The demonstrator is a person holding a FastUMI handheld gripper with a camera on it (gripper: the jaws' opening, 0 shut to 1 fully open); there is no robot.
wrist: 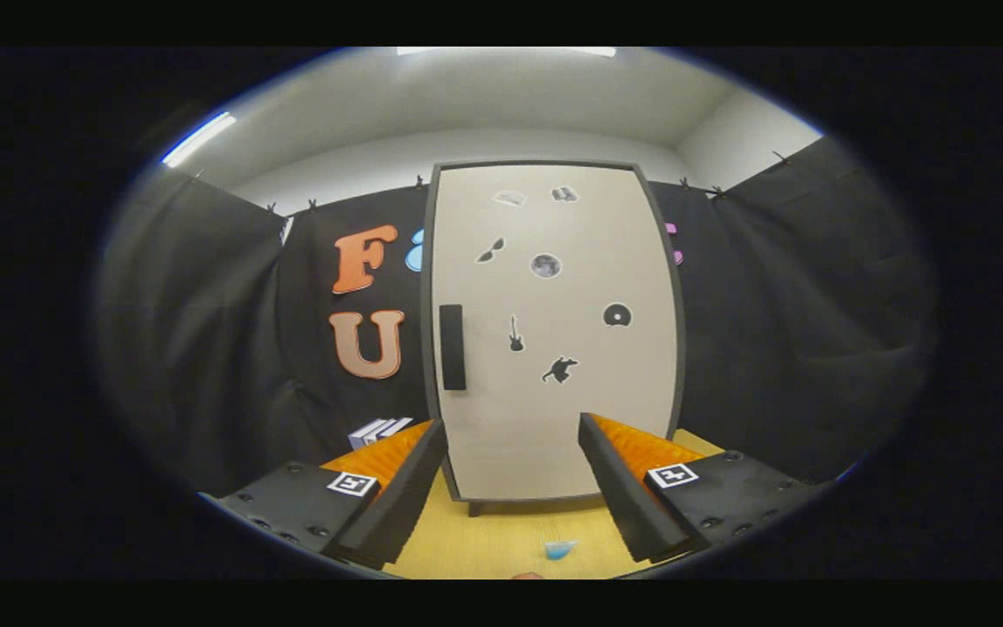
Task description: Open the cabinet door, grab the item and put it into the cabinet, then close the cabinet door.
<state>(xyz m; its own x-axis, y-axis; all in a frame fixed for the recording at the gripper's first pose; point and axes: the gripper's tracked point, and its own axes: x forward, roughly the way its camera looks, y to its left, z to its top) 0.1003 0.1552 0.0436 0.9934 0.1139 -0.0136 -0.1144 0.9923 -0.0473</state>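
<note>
A tall white cabinet (554,331) with a dark frame stands upright on the wooden table (501,540), straight ahead of my fingers. Its door is closed and carries several small dark stickers. A black vertical handle (452,347) sits on the door's left side. My gripper (512,435) is open, fingers spread wide, with nothing between them; it hangs a short way in front of the door's lower part. A small light-blue item (559,549) lies on the table below and between the fingers, close to me.
A small white box-like thing (377,430) sits on the table left of the cabinet, behind my left finger. Black cloth walls close in the booth behind and on both sides. A bit of something reddish (526,576) peeks at the table's near edge.
</note>
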